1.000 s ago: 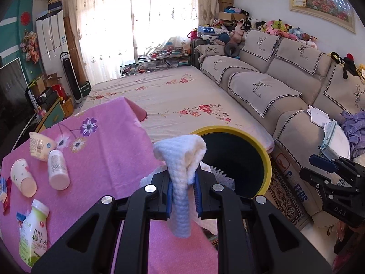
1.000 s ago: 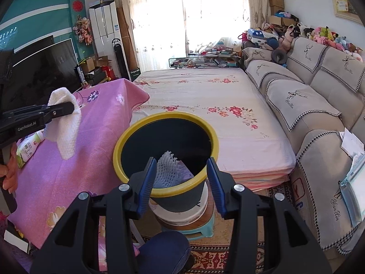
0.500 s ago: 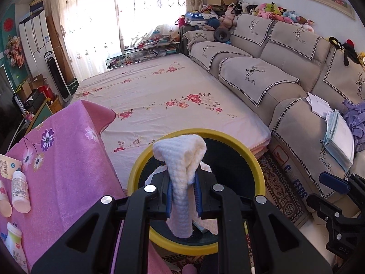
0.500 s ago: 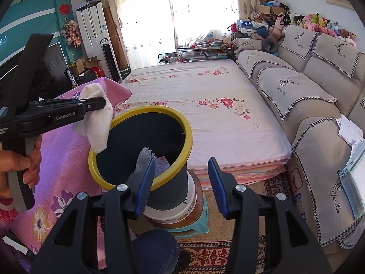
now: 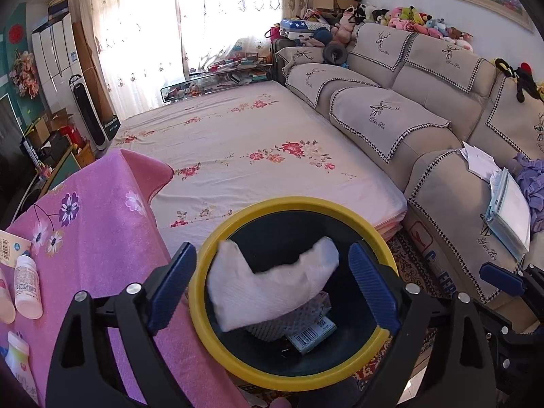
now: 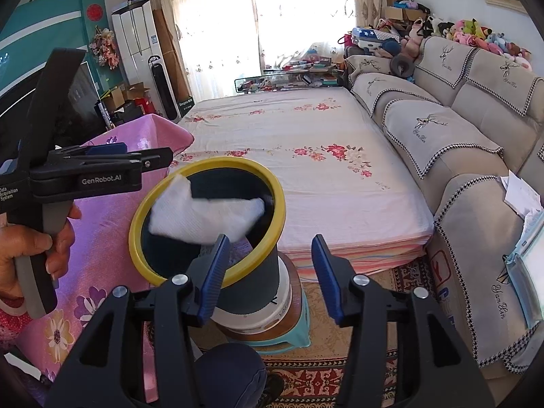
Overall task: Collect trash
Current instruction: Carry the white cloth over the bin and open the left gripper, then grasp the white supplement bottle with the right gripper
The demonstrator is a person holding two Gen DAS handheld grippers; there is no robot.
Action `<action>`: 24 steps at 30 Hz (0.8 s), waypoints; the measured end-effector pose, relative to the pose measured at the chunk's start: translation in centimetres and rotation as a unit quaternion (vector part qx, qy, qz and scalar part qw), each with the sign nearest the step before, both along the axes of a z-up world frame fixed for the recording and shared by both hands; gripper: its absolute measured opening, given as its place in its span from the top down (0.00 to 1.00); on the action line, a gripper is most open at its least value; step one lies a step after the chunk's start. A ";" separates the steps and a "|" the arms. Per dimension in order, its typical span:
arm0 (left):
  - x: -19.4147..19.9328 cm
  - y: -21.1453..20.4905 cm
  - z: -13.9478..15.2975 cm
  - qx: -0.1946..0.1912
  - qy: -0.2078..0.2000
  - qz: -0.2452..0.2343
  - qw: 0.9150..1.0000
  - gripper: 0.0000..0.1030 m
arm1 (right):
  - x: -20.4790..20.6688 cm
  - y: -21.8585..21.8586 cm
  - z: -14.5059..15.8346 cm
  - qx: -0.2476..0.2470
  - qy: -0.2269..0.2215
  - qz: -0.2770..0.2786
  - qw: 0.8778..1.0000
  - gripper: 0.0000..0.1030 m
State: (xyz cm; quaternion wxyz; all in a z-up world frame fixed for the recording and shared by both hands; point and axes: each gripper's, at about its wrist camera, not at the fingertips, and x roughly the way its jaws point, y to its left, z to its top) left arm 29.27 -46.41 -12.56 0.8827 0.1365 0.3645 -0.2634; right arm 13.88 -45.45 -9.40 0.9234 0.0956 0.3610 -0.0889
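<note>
A yellow-rimmed dark bin [image 5: 299, 204] [image 6: 275, 187] stands beside the pink-covered table. A crumpled white paper towel [image 5: 268, 289] [image 6: 207, 217] hangs free in the bin's mouth, touching neither pad. My left gripper [image 5: 272, 285] is above the bin with its jaws opening wide around the falling towel; from the right wrist view it [image 6: 149, 159] shows side-on, held by a hand. Inside the bin lie a white mesh wrap and a barcoded carton [image 5: 311, 335]. My right gripper [image 6: 268, 272] is open and empty, just right of the bin.
On the pink tablecloth [image 5: 98, 238] at left lie small bottles [image 5: 27, 285] and cups. The bin sits on a white tub on a stool [image 6: 282, 333]. A flowered mattress [image 5: 255, 149] lies behind, a beige sofa [image 5: 425, 129] to the right, a patterned rug below.
My left gripper swung from over the table to above the bin, then its jaws sprang apart and let go of the white towel, which now drops into the bin. The right gripper barely moved.
</note>
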 end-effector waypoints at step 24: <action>-8.2 20.9 5.7 -0.063 -0.005 0.077 0.995 0.05 | 4.4 9.2 1.8 -0.010 0.007 0.094 0.995 0.50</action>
